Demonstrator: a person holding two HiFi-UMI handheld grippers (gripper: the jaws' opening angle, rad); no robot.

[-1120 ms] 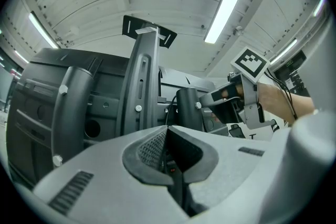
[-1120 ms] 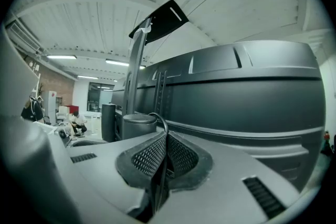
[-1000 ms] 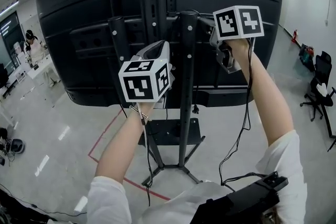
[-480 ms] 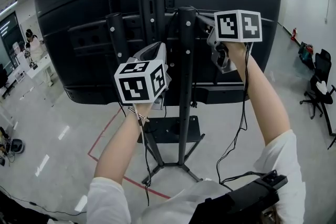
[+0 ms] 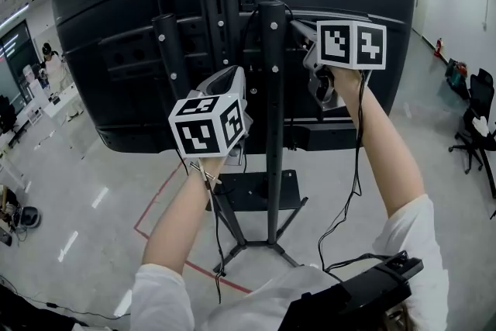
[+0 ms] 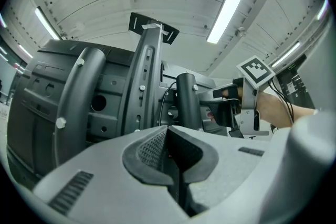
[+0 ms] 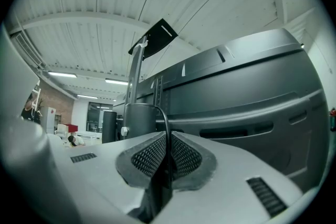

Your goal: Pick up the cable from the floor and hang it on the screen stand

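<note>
Grey floor (image 5: 93,190) lies far below the screen stand (image 5: 273,136) in the head view. Left gripper view: left claw (image 6: 168,134) pressed together, apparently empty. Right gripper view: right claw (image 7: 168,139) pinches the cable (image 7: 167,120) (arcing toward the pole top); drape it fully over before letting go.

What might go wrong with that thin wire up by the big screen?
The cable is thin and only pinched in the shut right hand-held gripper, so it might slip out. It seems to just curve over the rounded top of the stand post, so it may slide off once released.
</note>
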